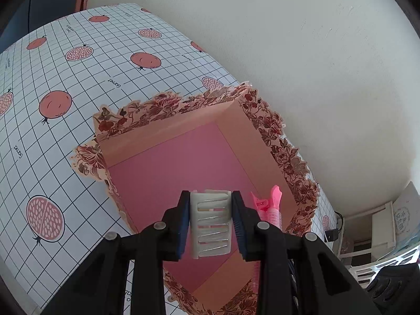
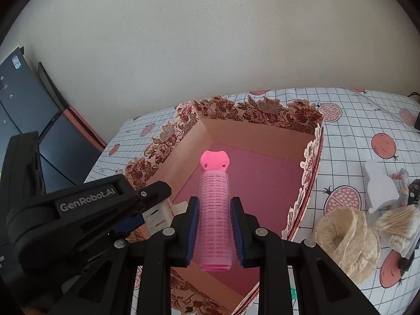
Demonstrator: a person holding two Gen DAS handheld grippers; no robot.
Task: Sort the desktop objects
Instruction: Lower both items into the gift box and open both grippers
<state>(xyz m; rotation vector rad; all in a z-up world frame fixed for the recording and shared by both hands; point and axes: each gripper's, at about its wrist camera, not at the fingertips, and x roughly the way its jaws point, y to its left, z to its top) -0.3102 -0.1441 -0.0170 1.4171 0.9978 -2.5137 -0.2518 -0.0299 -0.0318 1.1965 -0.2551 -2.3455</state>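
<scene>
Left fingers (image 1: 183, 225) clamped on white clip (image 1: 210, 223), right fingers (image 2: 193, 231) on pink roller (image 2: 214, 218).

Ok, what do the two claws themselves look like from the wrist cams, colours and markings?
Both match: the left claw and right claw are matte black plastic with angular triangular cut-outs, round silver rivets at the joints, and ribbed blue pads lining the inner finger faces. The left one's side, seen in the right wrist view, carries white "GenRobot.AI" lettering. No cables or sleeves show.

Both matte black plastic grippers (image 1: 210, 221) (image 2: 214, 229) carry jaws lined with ribbed blue pads (image 1: 183, 225). Round silver screws (image 2: 168, 231) stud their arms. White "GenRobot.AI" lettering (image 2: 87, 200) marks one body.
</scene>
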